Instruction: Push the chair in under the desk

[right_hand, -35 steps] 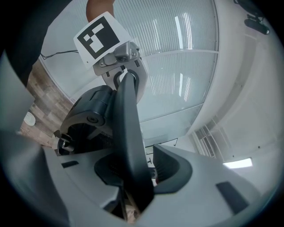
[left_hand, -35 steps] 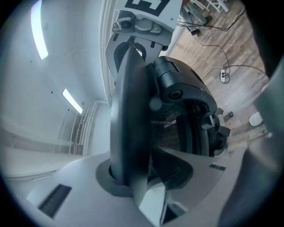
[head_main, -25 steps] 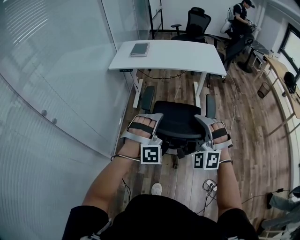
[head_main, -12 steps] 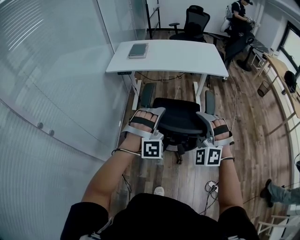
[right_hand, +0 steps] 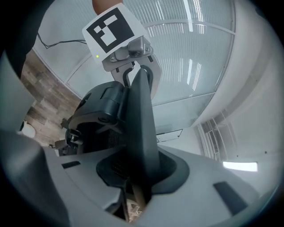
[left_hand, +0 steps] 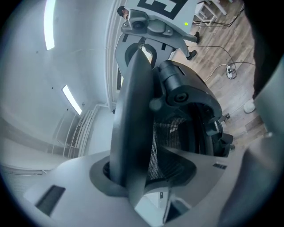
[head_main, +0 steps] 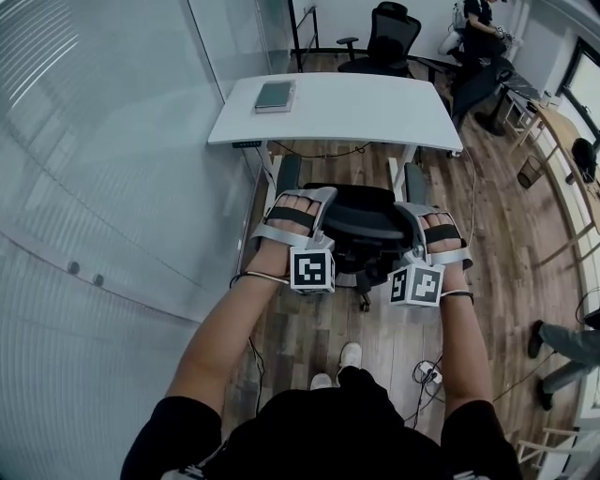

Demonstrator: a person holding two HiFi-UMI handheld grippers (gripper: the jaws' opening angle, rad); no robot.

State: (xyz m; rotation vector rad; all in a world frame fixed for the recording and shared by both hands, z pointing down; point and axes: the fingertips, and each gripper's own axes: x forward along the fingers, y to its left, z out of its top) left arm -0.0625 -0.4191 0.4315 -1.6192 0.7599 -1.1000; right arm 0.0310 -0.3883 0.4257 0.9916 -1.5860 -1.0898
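The black mesh office chair [head_main: 361, 225] stands in front of the white desk [head_main: 347, 108], its armrests reaching the desk's front edge. Both grippers are at the top of its backrest. My left gripper [head_main: 322, 200] is at the left corner. In the left gripper view the backrest rim [left_hand: 133, 111] runs up between the jaws of the left gripper [left_hand: 146, 177], which are opening, with mesh showing in a gap beside the rim. My right gripper [head_main: 406, 212] is at the right corner; the right gripper [right_hand: 142, 177] is closing its jaws on the rim [right_hand: 142, 119].
A dark notebook [head_main: 275, 96] lies on the desk's left end. A glass wall [head_main: 112, 141] runs along the left. A second black chair [head_main: 389, 33] and a person [head_main: 478, 28] are behind the desk. A power strip with cables [head_main: 429, 373] lies on the wood floor at right.
The chair and both grippers have moved forward toward the desk, and I have stepped after them. The left jaws have widened around the rim. A person's legs have come in at the right edge.
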